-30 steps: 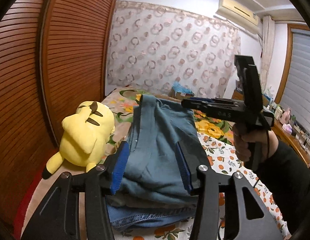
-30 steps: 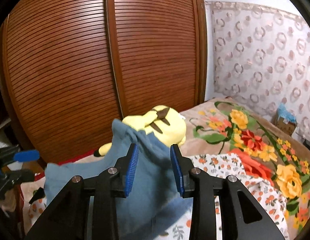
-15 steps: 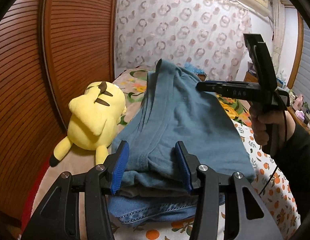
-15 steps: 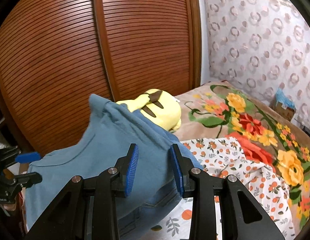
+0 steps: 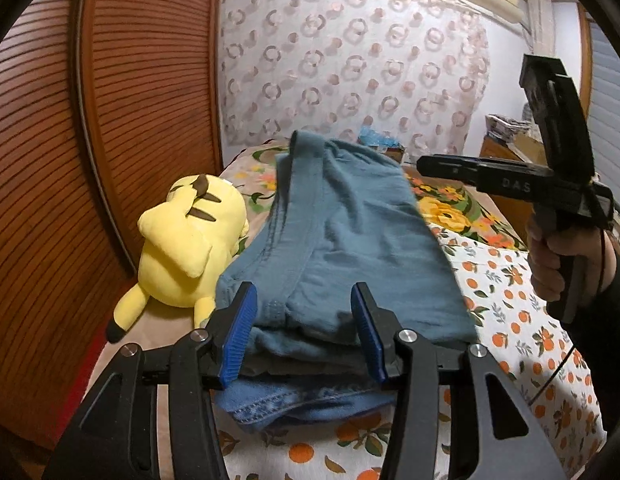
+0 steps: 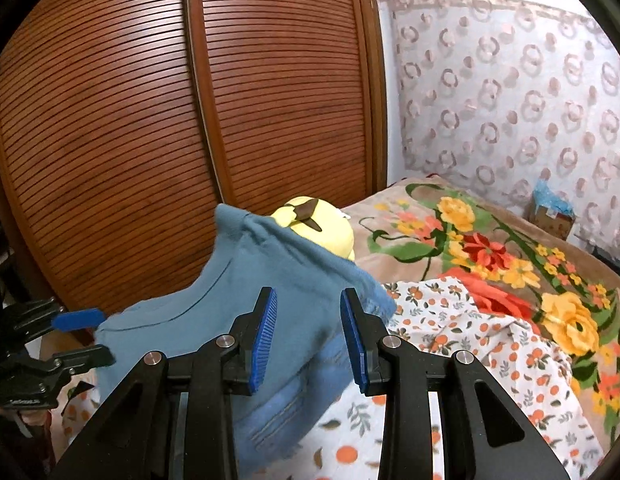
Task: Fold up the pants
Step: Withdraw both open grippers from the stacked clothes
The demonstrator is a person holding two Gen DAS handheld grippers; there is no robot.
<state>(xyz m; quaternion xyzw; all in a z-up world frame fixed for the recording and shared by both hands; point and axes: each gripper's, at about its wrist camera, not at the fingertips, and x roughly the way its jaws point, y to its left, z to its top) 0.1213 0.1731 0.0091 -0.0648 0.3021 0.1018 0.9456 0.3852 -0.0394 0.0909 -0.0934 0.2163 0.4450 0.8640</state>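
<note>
Left gripper [image 5: 303,336] jaws just widened, spread around teal pants [image 5: 350,240], not pinching. Right gripper [image 6: 307,334] spread, empty, over pants pile beside yellow plush [image 5: 185,248].

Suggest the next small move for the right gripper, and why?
Probably ease the right gripper down to lay the teal pants flat: their far end peaks in the air beside the yellow plush, while the near end already rests on the folded jeans.
</note>
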